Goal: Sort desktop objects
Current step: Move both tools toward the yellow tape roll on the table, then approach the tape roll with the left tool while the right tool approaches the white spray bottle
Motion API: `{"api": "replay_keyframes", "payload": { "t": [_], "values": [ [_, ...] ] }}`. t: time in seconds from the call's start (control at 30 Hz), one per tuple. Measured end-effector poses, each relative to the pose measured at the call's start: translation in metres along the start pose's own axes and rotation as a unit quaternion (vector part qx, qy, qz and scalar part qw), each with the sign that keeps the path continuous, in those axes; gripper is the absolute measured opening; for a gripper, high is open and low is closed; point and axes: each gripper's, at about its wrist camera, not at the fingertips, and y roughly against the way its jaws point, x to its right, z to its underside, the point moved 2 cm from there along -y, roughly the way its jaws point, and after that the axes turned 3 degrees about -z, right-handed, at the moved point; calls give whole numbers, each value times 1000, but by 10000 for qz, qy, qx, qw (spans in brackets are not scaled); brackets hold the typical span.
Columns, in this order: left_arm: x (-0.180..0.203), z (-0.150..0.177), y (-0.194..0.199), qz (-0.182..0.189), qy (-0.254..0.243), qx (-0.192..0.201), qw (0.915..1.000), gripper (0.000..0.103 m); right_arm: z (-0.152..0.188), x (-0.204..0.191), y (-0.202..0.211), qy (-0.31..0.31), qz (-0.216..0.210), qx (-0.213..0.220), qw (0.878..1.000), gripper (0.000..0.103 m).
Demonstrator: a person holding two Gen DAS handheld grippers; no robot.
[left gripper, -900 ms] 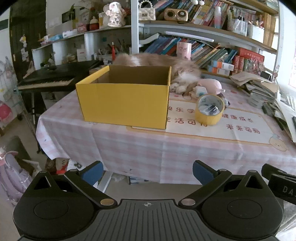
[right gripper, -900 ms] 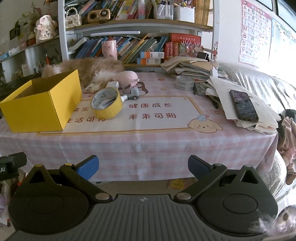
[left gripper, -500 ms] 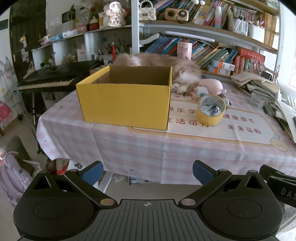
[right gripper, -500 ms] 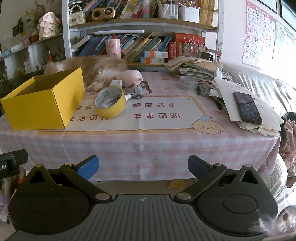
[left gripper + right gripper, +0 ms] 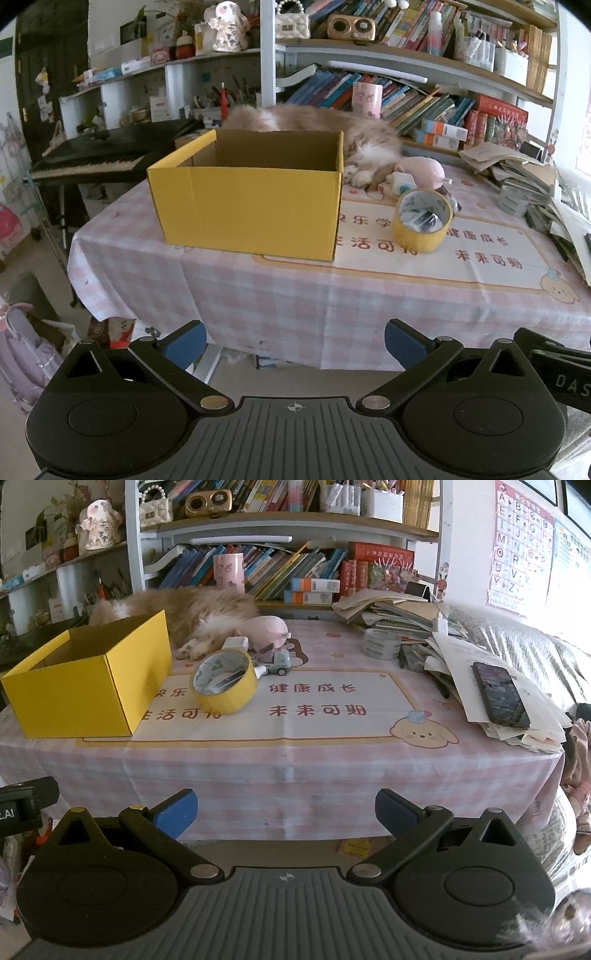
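An open yellow cardboard box [image 5: 251, 206] [image 5: 88, 686] stands on the left of the pink checked table [image 5: 332, 306] [image 5: 295, 768]. To its right a yellow tape roll [image 5: 422, 220] [image 5: 224, 681] leans on small items: a toy truck [image 5: 277, 661], a white block [image 5: 236, 643] and a pink plush [image 5: 267, 629] [image 5: 424, 168]. My left gripper [image 5: 295, 343] hangs open in front of the table's near edge, nothing between its blue pads. My right gripper [image 5: 286, 810] is open too, short of the table, and holds nothing.
A fluffy cat [image 5: 192, 609] [image 5: 332, 125] sleeps behind the box. Stacked papers with a black phone [image 5: 500, 696] and a grey tape roll [image 5: 380, 644] crowd the table's right side. Bookshelves [image 5: 406, 81] stand behind. A keyboard piano [image 5: 96, 155] is at the left.
Both grippers have edged closer to the table, so the box and tape roll look slightly larger and lower. Jaws stay wide open; nothing on the table has moved.
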Motion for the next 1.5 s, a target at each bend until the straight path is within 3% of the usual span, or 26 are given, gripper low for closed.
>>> {"api": "replay_keyframes", "payload": {
  "t": [0.27, 0.5, 0.83, 1.13, 1.5],
  "values": [
    [-3, -3, -3, -7, 102, -6, 9999, 103, -4, -4, -3, 94, -12, 37, 9999, 103],
    [3, -4, -6, 242, 136, -59, 9996, 103, -8, -5, 0, 299, -136, 167, 9993, 103],
    [16, -10, -17, 281, 58, -73, 9996, 103, -15, 5, -17, 133, -117, 12, 9998, 103],
    [53, -20, -34, 629, -267, -149, 9975, 103, -29, 25, -43, 190, -64, -123, 9997, 103],
    [97, -35, -64, 641, -245, -324, 9971, 103, -49, 62, -79, 192, -179, -349, 9990, 103]
  ]
}}
